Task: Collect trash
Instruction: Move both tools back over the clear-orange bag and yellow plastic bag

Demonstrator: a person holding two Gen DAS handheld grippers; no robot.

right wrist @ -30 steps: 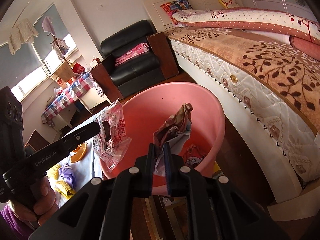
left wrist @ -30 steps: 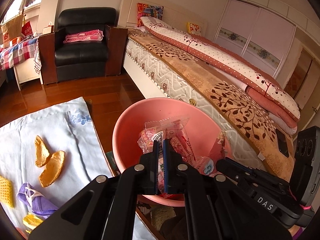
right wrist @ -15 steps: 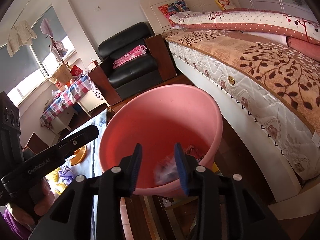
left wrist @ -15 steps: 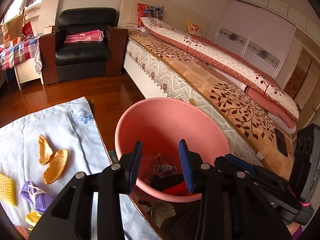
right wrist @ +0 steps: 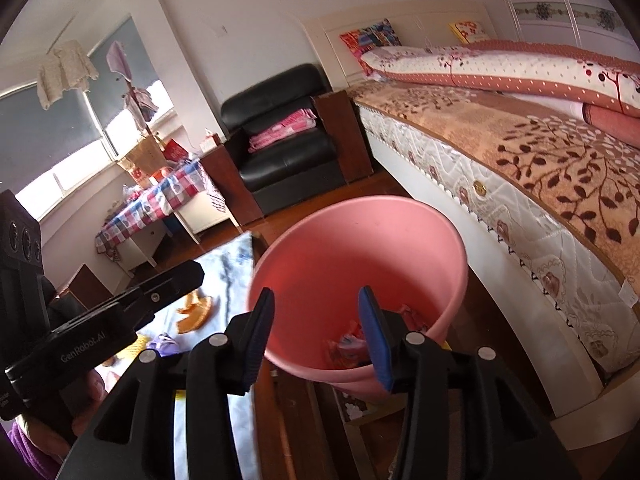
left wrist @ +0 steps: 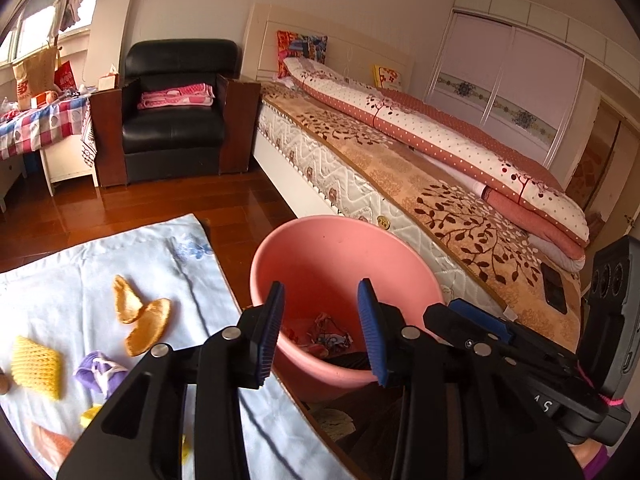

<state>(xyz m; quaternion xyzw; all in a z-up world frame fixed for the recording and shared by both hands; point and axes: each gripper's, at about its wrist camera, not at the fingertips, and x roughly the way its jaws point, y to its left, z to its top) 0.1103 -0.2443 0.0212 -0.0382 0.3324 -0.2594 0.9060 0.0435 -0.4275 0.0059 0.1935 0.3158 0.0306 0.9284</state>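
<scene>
A pink bin (left wrist: pixel 340 248) stands on the floor between the cloth and the bed, with crumpled wrappers (left wrist: pixel 330 332) lying in its bottom. My left gripper (left wrist: pixel 321 320) hangs open above the bin's near rim with nothing between its pads. In the right wrist view the same bin (right wrist: pixel 360 240) holds the wrappers (right wrist: pixel 348 344), and my right gripper (right wrist: pixel 316 328) is over the near rim, its jaws opening and empty. On the pale blue cloth (left wrist: pixel 80 272) lie orange peels (left wrist: pixel 140 312), a yellow foam net (left wrist: pixel 36 364) and a purple scrap (left wrist: pixel 100 372).
A bed (left wrist: pixel 440 200) with a leaf-patterned cover runs along the right, close to the bin. A black armchair (left wrist: pixel 176 120) and a checked-cloth table (left wrist: pixel 36 124) stand at the back. Polished wooden floor (left wrist: pixel 160 208) lies between them and the cloth.
Both grippers were shut on wrappers over the bin a second ago. Both have opened, the wrappers have dropped into the bin, and both grippers have drawn back and upward.
</scene>
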